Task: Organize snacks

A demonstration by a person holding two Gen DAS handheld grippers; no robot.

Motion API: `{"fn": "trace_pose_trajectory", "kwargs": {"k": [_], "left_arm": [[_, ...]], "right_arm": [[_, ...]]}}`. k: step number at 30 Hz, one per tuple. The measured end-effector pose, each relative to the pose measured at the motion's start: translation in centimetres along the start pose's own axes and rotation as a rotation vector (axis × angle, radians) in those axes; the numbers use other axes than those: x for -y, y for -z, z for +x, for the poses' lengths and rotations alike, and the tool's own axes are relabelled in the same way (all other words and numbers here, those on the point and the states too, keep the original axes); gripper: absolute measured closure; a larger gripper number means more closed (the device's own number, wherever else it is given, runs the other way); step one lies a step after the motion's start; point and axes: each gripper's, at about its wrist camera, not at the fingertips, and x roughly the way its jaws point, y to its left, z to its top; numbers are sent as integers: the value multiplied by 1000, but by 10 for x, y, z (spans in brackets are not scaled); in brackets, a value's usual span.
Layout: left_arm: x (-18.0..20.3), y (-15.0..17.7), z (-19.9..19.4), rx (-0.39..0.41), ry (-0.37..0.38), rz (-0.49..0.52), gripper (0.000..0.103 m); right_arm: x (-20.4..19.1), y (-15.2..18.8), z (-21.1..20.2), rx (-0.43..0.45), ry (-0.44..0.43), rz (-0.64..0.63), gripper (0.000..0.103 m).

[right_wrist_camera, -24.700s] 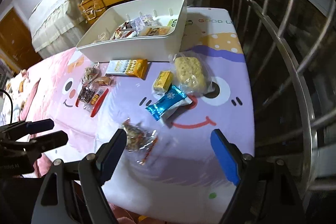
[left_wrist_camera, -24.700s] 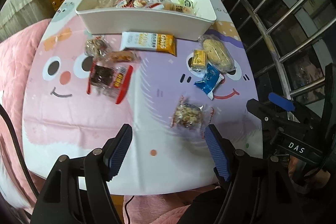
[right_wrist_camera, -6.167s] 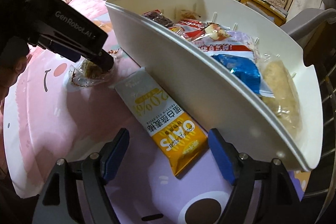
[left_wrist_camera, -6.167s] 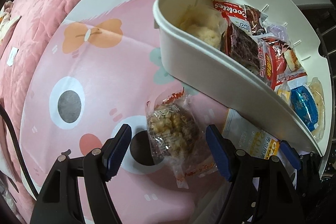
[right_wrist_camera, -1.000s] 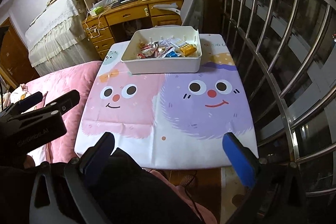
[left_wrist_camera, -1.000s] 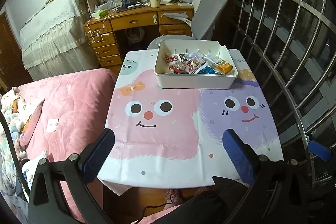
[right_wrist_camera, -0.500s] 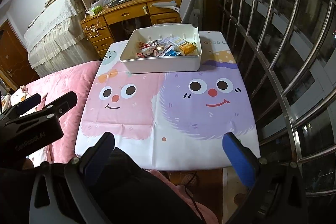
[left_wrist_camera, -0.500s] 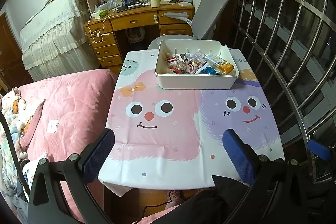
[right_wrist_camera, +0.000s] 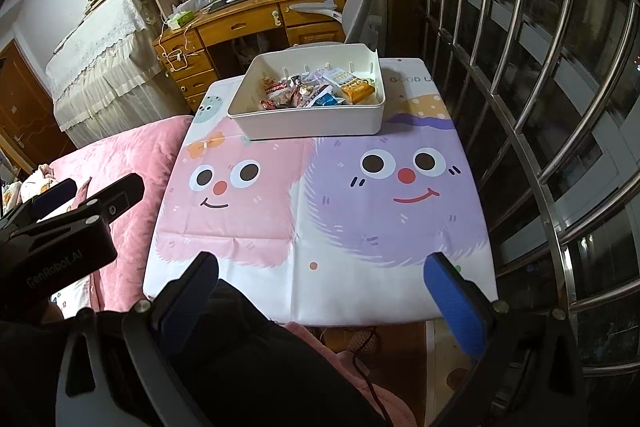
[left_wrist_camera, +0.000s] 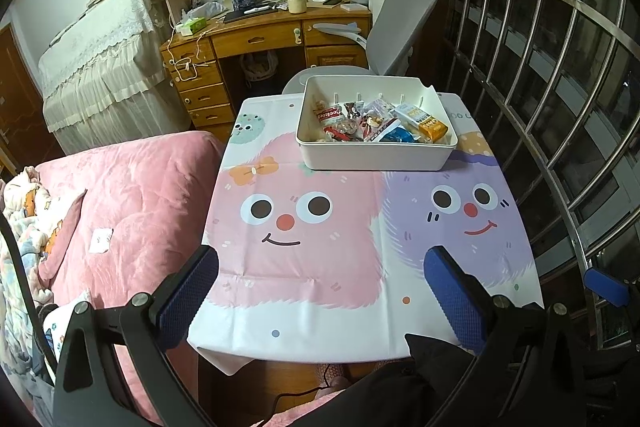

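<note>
- The snack packets (left_wrist_camera: 376,125) overlap in the white bin (left_wrist_camera: 376,157); most labels are too small to read.
- The bin hides part of the chair (left_wrist_camera: 394,23).

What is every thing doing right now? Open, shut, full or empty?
white bin: upright on the table's far side, open-topped, holding snacks.
snacks: all piled inside the bin.
tablecloth: spread flat, nothing loose on it.
left gripper: open, empty.
right gripper: open, empty.
desk drawers: shut.
</note>
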Motion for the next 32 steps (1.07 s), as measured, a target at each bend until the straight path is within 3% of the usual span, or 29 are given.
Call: {"fn": "trace_pose_trajectory", "kwargs": {"k": [32], "left_arm": [[0, 8, 3, -20, -2, -9, 1]], "right_arm": [[9, 3, 9, -30, 5, -3, 0]]}}
